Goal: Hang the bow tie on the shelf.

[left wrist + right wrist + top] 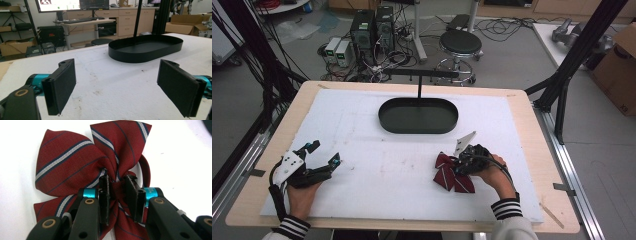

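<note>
Two tools rest on the white tabletop (377, 175). Right tool (117, 192) pinches the knot of a striped maroon bow (75, 162) (lying flat). Left tool (117, 87) stands spread, holding nothing.

Empty black oval tray (418, 116) sat at the far middle of the bench (532, 150). Stool (460, 42) and two computer towers (372, 27) stood on the floor beyond.

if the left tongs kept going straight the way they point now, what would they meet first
Probably the black oval tray. The left tongs stand open over bare white table cover, and the tray lies ahead, slightly right of the midline, so depth leaves it unsure whether they would hit its near wall or slip past its left end.
</note>
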Available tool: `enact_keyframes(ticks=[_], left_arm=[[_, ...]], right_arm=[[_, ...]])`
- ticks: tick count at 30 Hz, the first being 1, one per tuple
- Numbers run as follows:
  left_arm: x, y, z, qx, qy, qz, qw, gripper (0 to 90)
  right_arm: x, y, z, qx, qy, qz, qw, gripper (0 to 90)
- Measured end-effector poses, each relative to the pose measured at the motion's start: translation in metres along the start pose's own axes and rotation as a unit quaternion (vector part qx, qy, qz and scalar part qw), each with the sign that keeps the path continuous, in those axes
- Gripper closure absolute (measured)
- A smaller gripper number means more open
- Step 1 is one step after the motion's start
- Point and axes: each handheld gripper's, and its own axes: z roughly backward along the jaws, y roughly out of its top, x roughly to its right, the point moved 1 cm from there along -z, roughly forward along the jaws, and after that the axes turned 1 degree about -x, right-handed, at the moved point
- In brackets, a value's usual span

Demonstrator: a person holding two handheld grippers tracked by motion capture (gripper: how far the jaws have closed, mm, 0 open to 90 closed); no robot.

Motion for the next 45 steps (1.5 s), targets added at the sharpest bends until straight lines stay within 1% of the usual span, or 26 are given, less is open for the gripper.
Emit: enact_keyframes(ticks=[3,6,7,8,10,11,13,14,15,18,20,21,22,24,25,26,27,29,31,33,34,35,37,38,40,45], left_arm=[[0.000,0.000,0.000,-0.001,0.000,0.002,1.0000,15.9],[0.000,0.000,0.000,-0.003,0.000,0.002,1.0000,15.9],[0.000,0.000,-0.001,-0.003,0.000,0.002,1.0000,15.9],[0.000,0.000,0.000,-0.003,0.000,0.002,1.0000,15.9],[-0.001,0.000,0.000,-0.002,0.001,0.004,1.0000,15.9],[-0.001,0.000,0.000,-0.002,0.000,0.005,1.0000,15.9],[-0.001,0.000,0.000,-0.002,0.001,0.006,1.0000,15.9],[-0.001,0.000,0.000,-0.002,0.002,0.005,1.0000,15.9],[-0.001,0.000,0.000,-0.003,0.001,0.003,1.0000,15.9],[-0.001,0.000,0.000,-0.003,0.002,0.003,1.0000,15.9],[-0.001,0.000,0.000,-0.003,0.004,0.004,1.0000,15.9],[0.000,0.000,0.000,-0.003,0.004,0.005,1.0000,15.9],[-0.001,0.000,-0.001,-0.002,0.004,0.005,1.0000,15.9],[0.000,0.000,-0.001,-0.002,0.004,0.007,1.0000,15.9],[-0.001,0.000,-0.001,-0.003,0.004,0.005,1.0000,15.9],[-0.001,0.000,-0.001,-0.003,0.004,0.005,1.0000,15.9],[-0.001,0.000,-0.001,-0.004,0.004,0.003,1.0000,15.9],[0.000,0.000,-0.001,-0.004,0.004,0.003,1.0000,16.0],[0.000,0.000,-0.001,-0.003,0.003,0.004,1.0000,15.9],[0.000,0.000,-0.001,-0.004,0.003,0.003,1.0000,15.9],[0.000,0.000,-0.001,-0.003,0.003,0.004,1.0000,15.9],[-0.001,0.000,-0.001,-0.004,0.003,0.003,1.0000,15.9],[-0.001,0.000,-0.001,-0.003,0.003,0.005,1.0000,15.9],[-0.001,0.000,-0.001,-0.003,0.003,0.005,1.0000,15.9],[-0.001,0.000,-0.001,-0.004,0.002,0.004,1.0000,15.9],[-0.001,0.000,-0.001,-0.004,0.002,0.003,1.0000,15.9]], right_arm=[[0.000,0.001,0.003,0.010,-0.005,0.000,0.9999,74.1],[0.000,0.002,0.010,0.035,-0.015,-0.005,0.9993,74.1],[0.001,0.001,0.013,0.049,-0.024,-0.009,0.9985,74.1],[0.001,0.001,0.015,0.054,-0.030,-0.009,0.9981,74.1],[0.001,0.001,0.018,0.067,-0.035,-0.017,0.9970,74.1],[0.001,0.001,0.018,0.067,-0.035,-0.017,0.9970,74.1],[0.002,0.002,0.024,0.092,-0.048,-0.018,0.9944,74.1],[0.002,0.002,0.024,0.092,-0.048,-0.018,0.9944,74.1],[0.002,0.003,0.027,0.106,-0.062,-0.020,0.9922,74.2],[0.003,0.004,0.033,0.130,-0.081,-0.028,0.9878,74.2],[0.003,0.005,0.037,0.149,-0.090,-0.033,0.9842,74.1],[0.004,0.005,0.040,0.160,-0.098,-0.035,0.9816,74.1],[0.004,0.005,0.040,0.160,-0.098,-0.035,0.9816,74.1],[0.006,0.005,0.045,0.177,-0.104,-0.042,0.9778,74.1],[0.008,0.006,0.049,0.197,-0.110,-0.047,0.9731,74.1],[0.008,0.006,0.049,0.197,-0.110,-0.047,0.9731,74.1],[0.009,0.008,0.052,0.209,-0.116,-0.050,0.9697,74.1],[0.011,0.010,0.053,0.213,-0.122,-0.051,0.9681,74.1],[0.013,0.014,0.055,0.221,-0.129,-0.051,0.9653,74.1],[0.014,0.017,0.056,0.224,-0.138,-0.050,0.9635,74.1],[0.014,0.017,0.056,0.224,-0.138,-0.050,0.9635,74.1],[0.014,0.021,0.057,0.226,-0.150,-0.050,0.9613,74.1],[0.016,0.025,0.058,0.229,-0.162,-0.051,0.9585,74.1],[0.016,0.025,0.058,0.229,-0.162,-0.051,0.9585,74.1],[0.019,0.029,0.060,0.240,-0.168,-0.056,0.9547,74.1],[0.025,0.039,0.065,0.245,-0.181,-0.053,0.9510,74.1]])
